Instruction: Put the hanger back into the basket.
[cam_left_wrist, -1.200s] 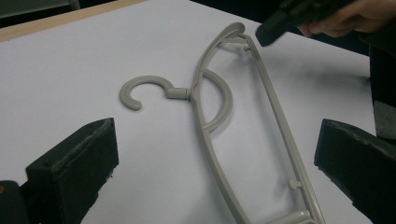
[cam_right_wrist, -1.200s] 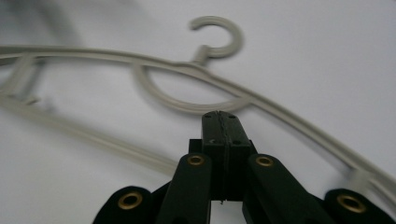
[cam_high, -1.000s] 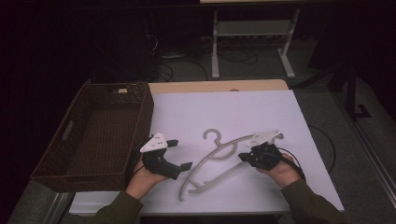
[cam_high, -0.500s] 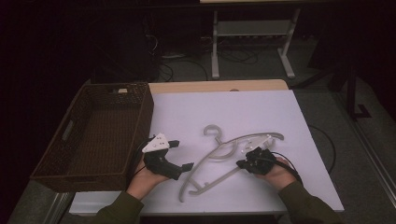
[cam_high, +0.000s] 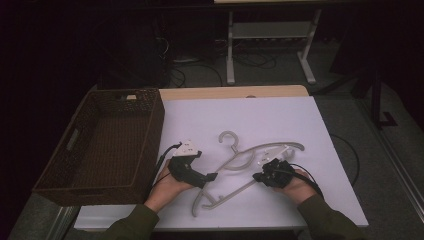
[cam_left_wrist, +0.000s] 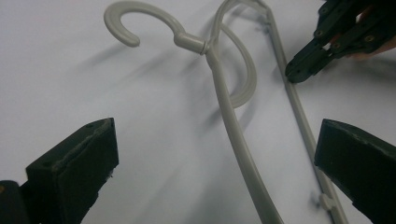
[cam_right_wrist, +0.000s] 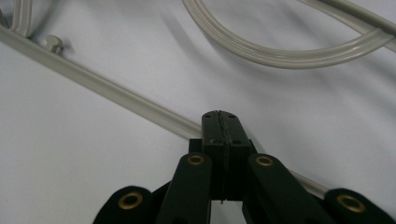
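Pale grey plastic, the hanger (cam_high: 245, 165) is laid flat on the white table cover (cam_high: 250, 115), near its front edge, with the hook turned toward the far side and the two grippers set at either side of it. In the left gripper view the hook (cam_left_wrist: 122, 21) and neck are seen ahead, and one arm of the hanger is framed between the two black jaws, which are spread wide and touch nothing. The left gripper (cam_high: 207, 176) is held just beside the hanger's left arm. The right gripper (cam_high: 256, 176) is brought against the lower bar (cam_right_wrist: 107, 91); its jaws are pressed fully together, tip resting on or just over the bar, and whether the bar is pinched cannot be told. A dark wicker basket (cam_high: 75, 165) is placed at the table's left side, well apart from the hanger.
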